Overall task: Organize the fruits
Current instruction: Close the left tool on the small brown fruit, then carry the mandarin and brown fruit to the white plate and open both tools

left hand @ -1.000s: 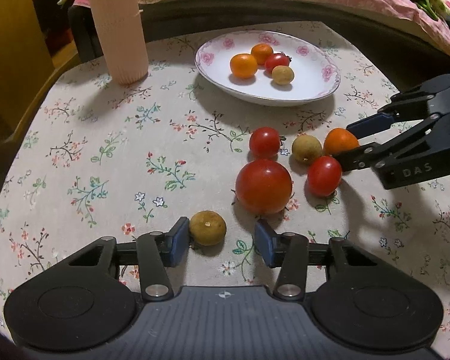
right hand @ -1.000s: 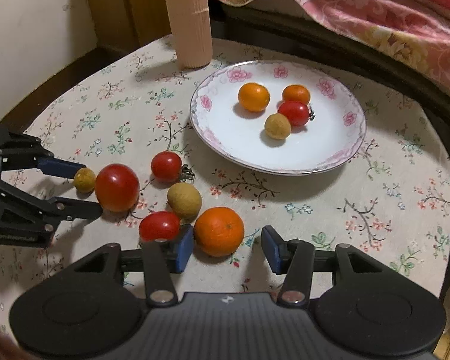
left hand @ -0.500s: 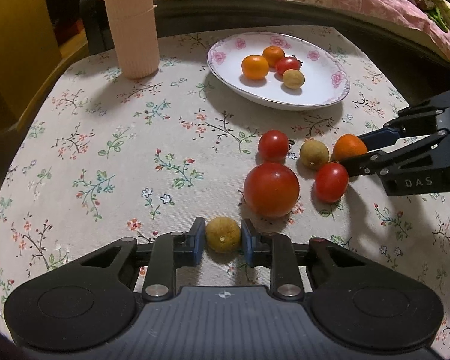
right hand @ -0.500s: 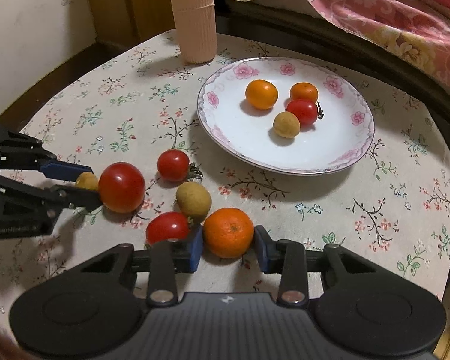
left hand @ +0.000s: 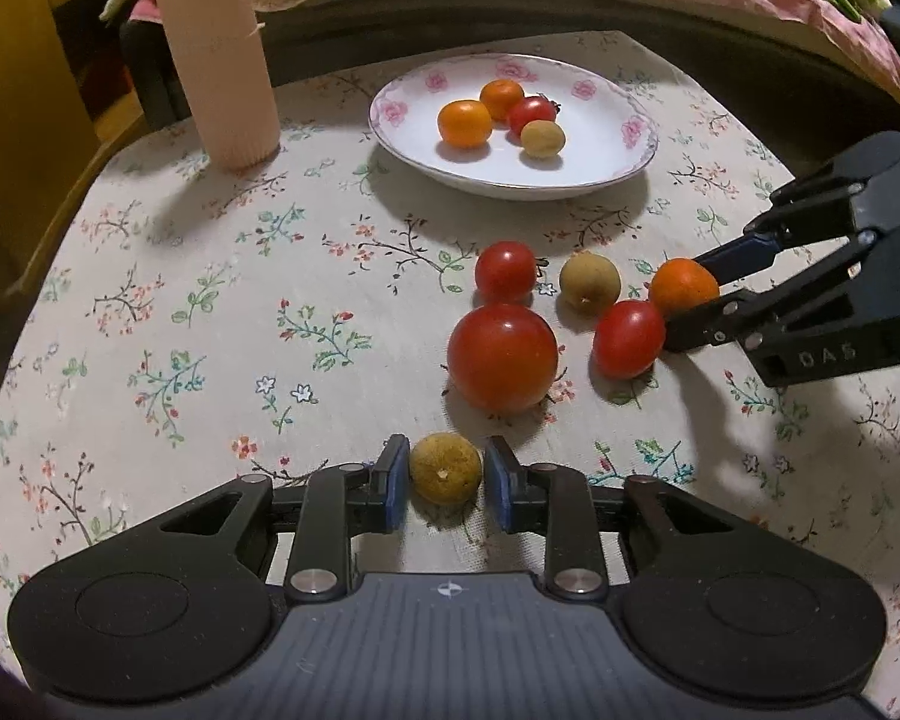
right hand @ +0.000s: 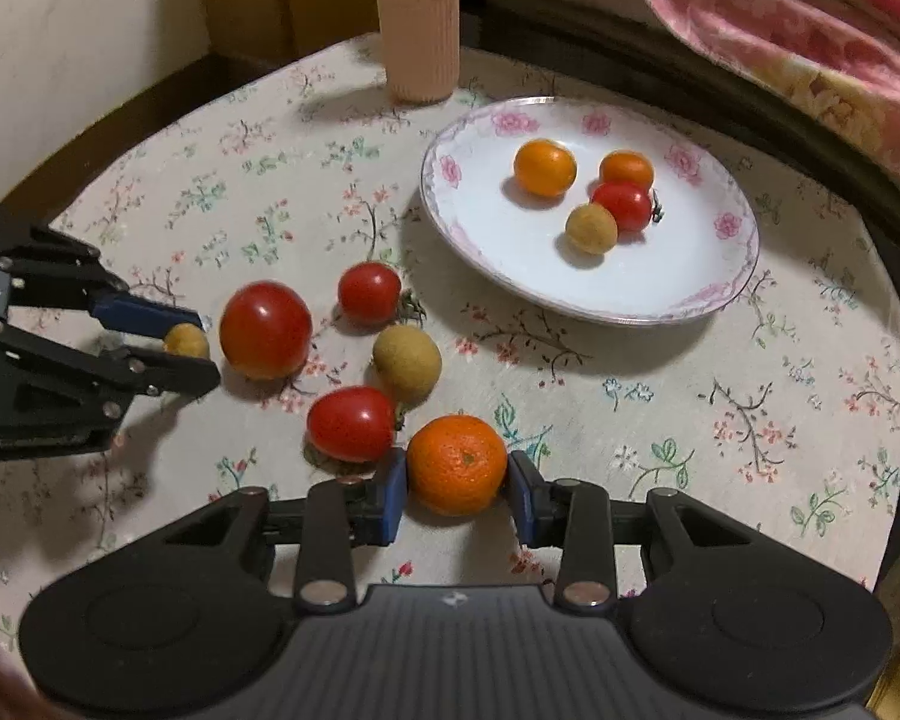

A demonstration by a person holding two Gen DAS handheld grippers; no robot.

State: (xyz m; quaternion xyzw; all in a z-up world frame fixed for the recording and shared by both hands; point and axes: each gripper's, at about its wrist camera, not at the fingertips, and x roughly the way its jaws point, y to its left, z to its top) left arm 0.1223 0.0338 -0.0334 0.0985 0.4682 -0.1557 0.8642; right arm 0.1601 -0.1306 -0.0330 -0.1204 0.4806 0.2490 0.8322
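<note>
My left gripper (left hand: 445,477) is shut on a small brown longan (left hand: 445,476), lifted just above the cloth; it also shows in the right wrist view (right hand: 186,341). My right gripper (right hand: 456,487) is shut on an orange mandarin (right hand: 456,463), which shows in the left wrist view (left hand: 683,285). A big red tomato (left hand: 501,357), two small tomatoes (left hand: 505,272) (left hand: 629,338) and another longan (left hand: 589,284) lie on the tablecloth. A white flowered plate (right hand: 690,276) at the back holds two mandarins, a tomato and a longan.
A tall ribbed pink cylinder (left hand: 219,54) stands at the back left of the round table. A pink quilt (right hand: 780,30) lies beyond the table's dark far rim. The table edge curves close on both sides.
Both grippers closed on their fruit, the left on the longan and the right on the mandarin, and lifted slightly. The loose fruit have not moved.
</note>
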